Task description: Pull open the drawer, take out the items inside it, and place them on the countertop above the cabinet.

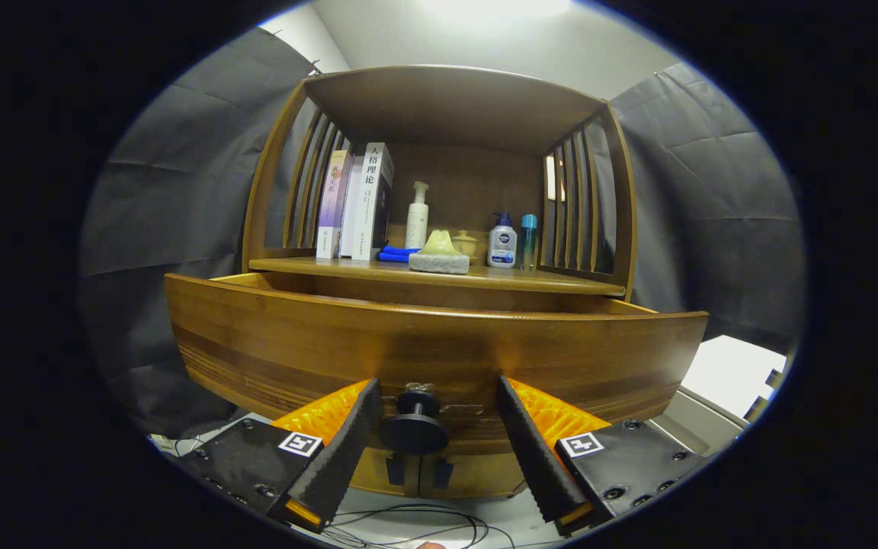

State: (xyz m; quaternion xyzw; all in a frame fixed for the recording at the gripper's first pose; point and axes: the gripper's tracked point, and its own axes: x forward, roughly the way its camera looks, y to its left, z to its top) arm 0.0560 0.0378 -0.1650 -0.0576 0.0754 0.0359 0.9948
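Between our gripper's (pixel 433 450) 2 wide-open, empty fingers, at 12 o'clock, we are facing the knob (pixel 414 431) of the pulled-out drawer (pixel 271 343), items unremoved.

drawer (pixel 439 343) pulled out | knob (pixel 414 427) between spread gripper (pixel 433 415) fingers (pixel 344 450), untouched | sponge (pixel 439 262) on countertop (pixel 439 276)

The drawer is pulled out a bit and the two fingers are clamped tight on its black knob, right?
Not quite. In the gripper view the drawer is pulled out, but the gripper is open: its fingers stand either side of the black knob, not touching it.
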